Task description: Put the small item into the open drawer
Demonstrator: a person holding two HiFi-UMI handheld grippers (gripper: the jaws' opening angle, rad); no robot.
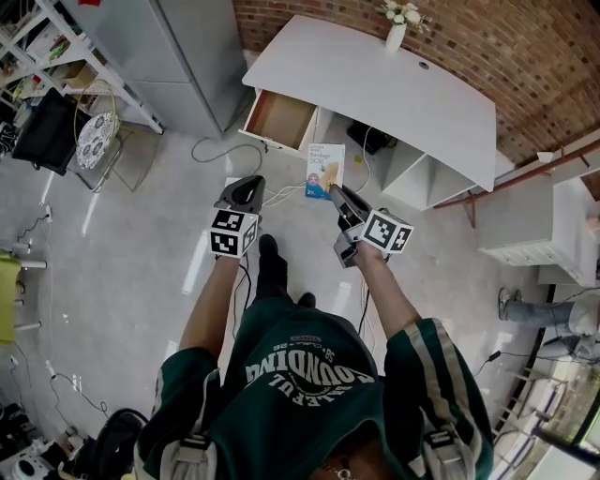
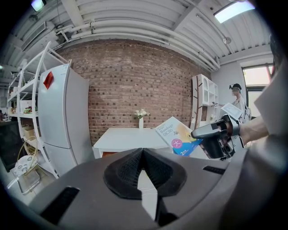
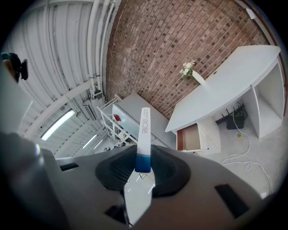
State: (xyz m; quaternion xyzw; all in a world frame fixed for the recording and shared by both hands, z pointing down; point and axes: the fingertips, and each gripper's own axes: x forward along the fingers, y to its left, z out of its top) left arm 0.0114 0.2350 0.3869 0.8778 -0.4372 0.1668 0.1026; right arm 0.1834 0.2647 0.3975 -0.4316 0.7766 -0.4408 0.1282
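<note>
The small item is a flat white and blue bandage box. My right gripper is shut on its lower end and holds it in the air above the floor, short of the desk. In the right gripper view the box stands edge-on between the pads. The drawer is pulled out at the left end of the white desk, and its wooden inside shows bare. My left gripper hovers beside the right one, shut with nothing in it. The left gripper view shows the box to its right.
A grey fridge stands left of the desk, with a white shelf rack beyond it. A vase of flowers sits on the desk's far edge. Cables trail over the floor below the drawer. A brick wall backs the desk.
</note>
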